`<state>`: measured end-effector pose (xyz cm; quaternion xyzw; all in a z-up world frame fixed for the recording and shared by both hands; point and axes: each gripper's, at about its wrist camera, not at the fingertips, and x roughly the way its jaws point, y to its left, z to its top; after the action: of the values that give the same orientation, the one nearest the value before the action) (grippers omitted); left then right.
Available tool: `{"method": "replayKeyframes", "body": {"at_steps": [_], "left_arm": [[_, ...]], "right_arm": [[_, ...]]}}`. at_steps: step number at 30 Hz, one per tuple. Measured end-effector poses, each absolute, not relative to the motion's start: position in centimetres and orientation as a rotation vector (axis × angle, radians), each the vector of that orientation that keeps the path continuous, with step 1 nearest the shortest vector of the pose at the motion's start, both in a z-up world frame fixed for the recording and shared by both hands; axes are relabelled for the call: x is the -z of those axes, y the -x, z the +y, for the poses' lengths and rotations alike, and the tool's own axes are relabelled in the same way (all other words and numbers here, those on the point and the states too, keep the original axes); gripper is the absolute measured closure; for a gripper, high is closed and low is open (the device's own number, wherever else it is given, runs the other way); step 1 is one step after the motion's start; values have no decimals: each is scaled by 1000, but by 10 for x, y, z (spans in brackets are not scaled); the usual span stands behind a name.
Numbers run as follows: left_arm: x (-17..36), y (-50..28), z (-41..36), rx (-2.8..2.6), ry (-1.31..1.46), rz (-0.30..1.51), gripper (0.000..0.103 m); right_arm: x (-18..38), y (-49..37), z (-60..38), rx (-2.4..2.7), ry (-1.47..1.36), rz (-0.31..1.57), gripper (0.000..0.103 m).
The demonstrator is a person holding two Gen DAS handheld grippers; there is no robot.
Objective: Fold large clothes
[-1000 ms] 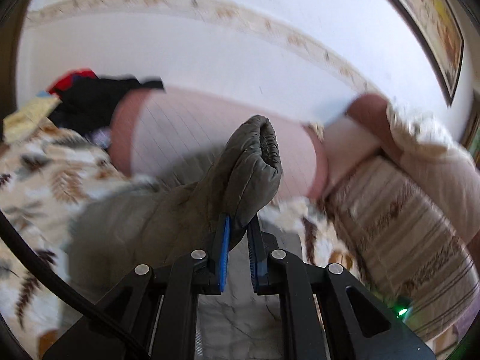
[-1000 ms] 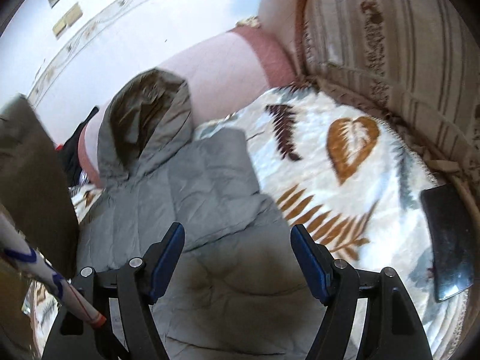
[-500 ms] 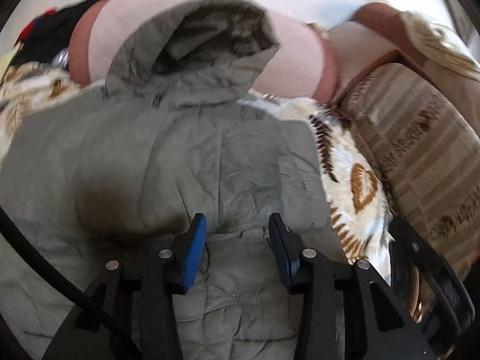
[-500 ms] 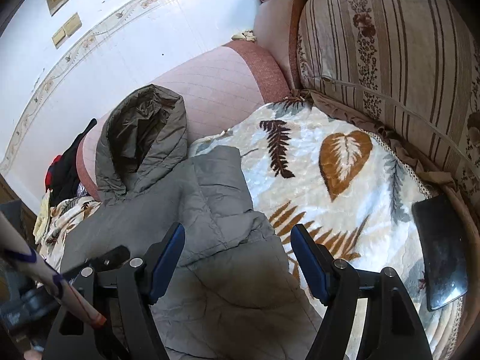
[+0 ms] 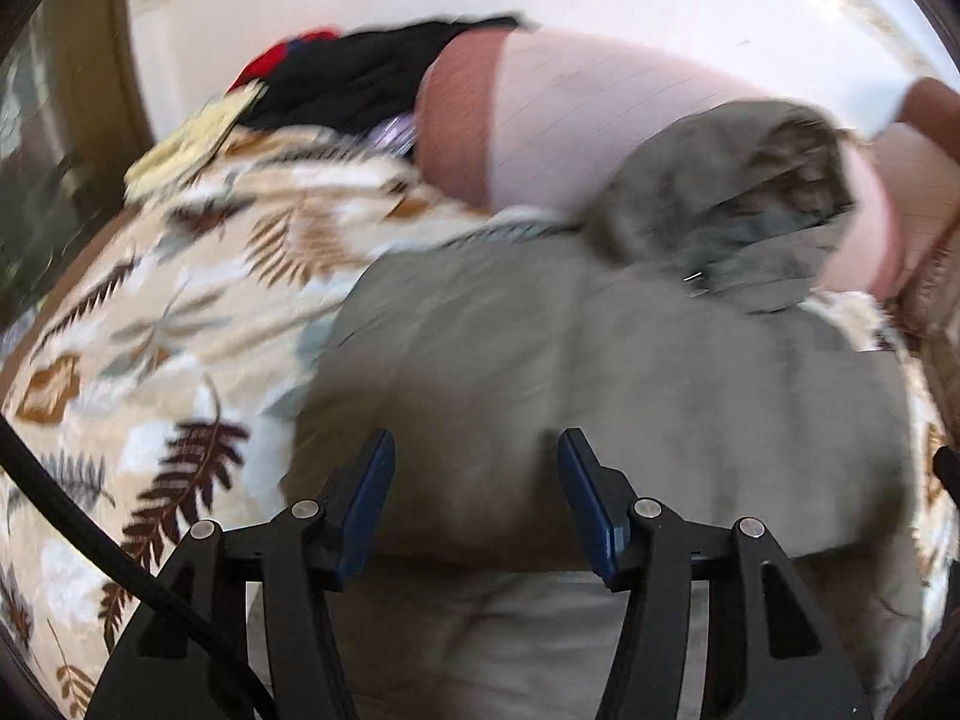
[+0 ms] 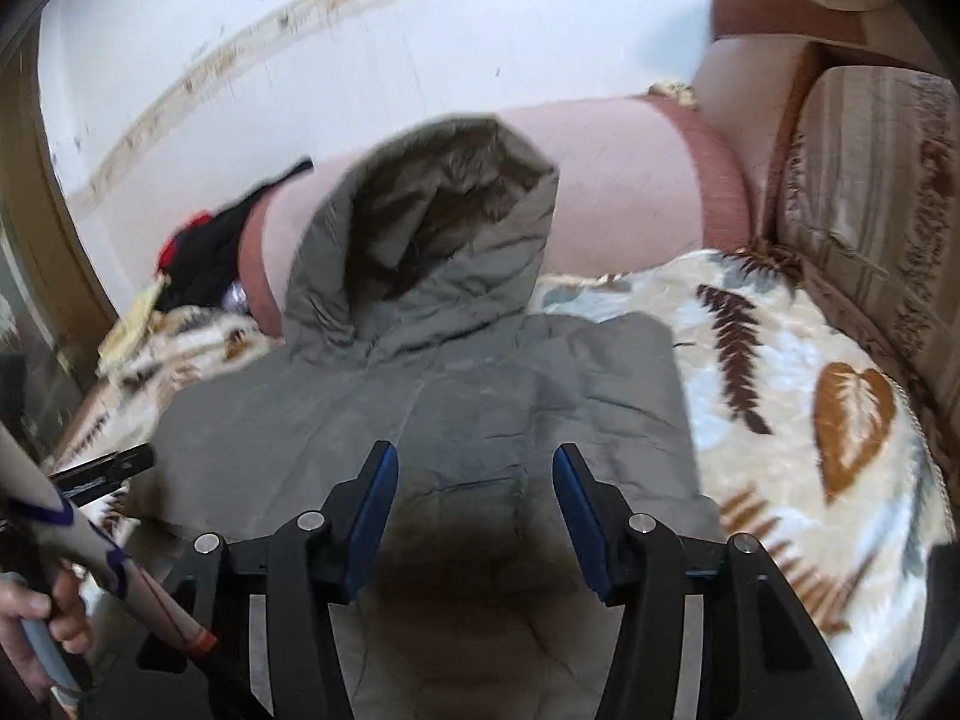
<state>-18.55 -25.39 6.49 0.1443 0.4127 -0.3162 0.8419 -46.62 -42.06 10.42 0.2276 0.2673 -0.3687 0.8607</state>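
An olive-grey hooded puffer jacket (image 5: 600, 372) (image 6: 480, 396) lies spread on the bed, its hood (image 5: 750, 192) (image 6: 444, 222) propped against a pink bolster. My left gripper (image 5: 475, 444) hovers over the jacket's left part. Its jaws are opening and nothing is pinched between them. My right gripper (image 6: 474, 456) is over the middle of the jacket, below the hood. Its jaws are closing, with only fabric lying beneath them and no grip. The left gripper's fingers (image 6: 114, 468) show at the left edge of the right wrist view, with a person's hand (image 6: 30, 630) below them.
The pink bolster (image 5: 600, 120) (image 6: 630, 192) runs along the wall. A leaf-patterned blanket (image 5: 180, 330) (image 6: 810, 420) covers the bed. Dark and red clothes (image 5: 360, 72) are piled at the far left. A striped cushion (image 6: 870, 210) stands at the right.
The left gripper let go of the jacket fold it held up, dropped toward the jacket and spread its jaws. The right gripper swung to the jacket's middle and its jaws narrowed.
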Motion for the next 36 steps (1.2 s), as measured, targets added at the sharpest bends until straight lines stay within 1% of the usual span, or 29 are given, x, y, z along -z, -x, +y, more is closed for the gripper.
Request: {"method": "replayKeyframes", "body": {"at_steps": [3, 5, 7, 10, 13, 17, 23, 25, 28, 32, 34, 36], "left_arm": [[-35, 174, -253, 685, -305, 959, 47], [-23, 172, -256, 686, -299, 970, 45], [-19, 171, -259, 674, -291, 981, 44], [-25, 170, -261, 649, -307, 1005, 45], [-50, 177, -251, 675, -265, 1001, 46], [-78, 198, -206, 693, -227, 985, 46], [-97, 236, -126, 670, -200, 959, 46], [-94, 247, -104, 659, -194, 967, 46], [-73, 267, -75, 633, -218, 995, 46], [-28, 288, -56, 611, -252, 1068, 46], [-21, 301, -57, 603, -315, 1005, 46], [-24, 313, -57, 604, -362, 963, 45]], "right_arm": [[-75, 447, -438, 766, -505, 669, 45], [-48, 434, -448, 770, -513, 787, 45], [-31, 429, -453, 758, -530, 844, 43], [-31, 429, -454, 766, -531, 851, 42], [-47, 436, -446, 773, -529, 812, 42], [-85, 449, -422, 733, -487, 747, 42], [-101, 464, -374, 650, -450, 744, 42], [-99, 471, -358, 632, -454, 752, 42], [-89, 486, -325, 594, -476, 787, 42], [-72, 505, -281, 567, -449, 835, 42], [-59, 511, -264, 557, -437, 870, 39], [-42, 516, -251, 561, -426, 924, 39]]}}
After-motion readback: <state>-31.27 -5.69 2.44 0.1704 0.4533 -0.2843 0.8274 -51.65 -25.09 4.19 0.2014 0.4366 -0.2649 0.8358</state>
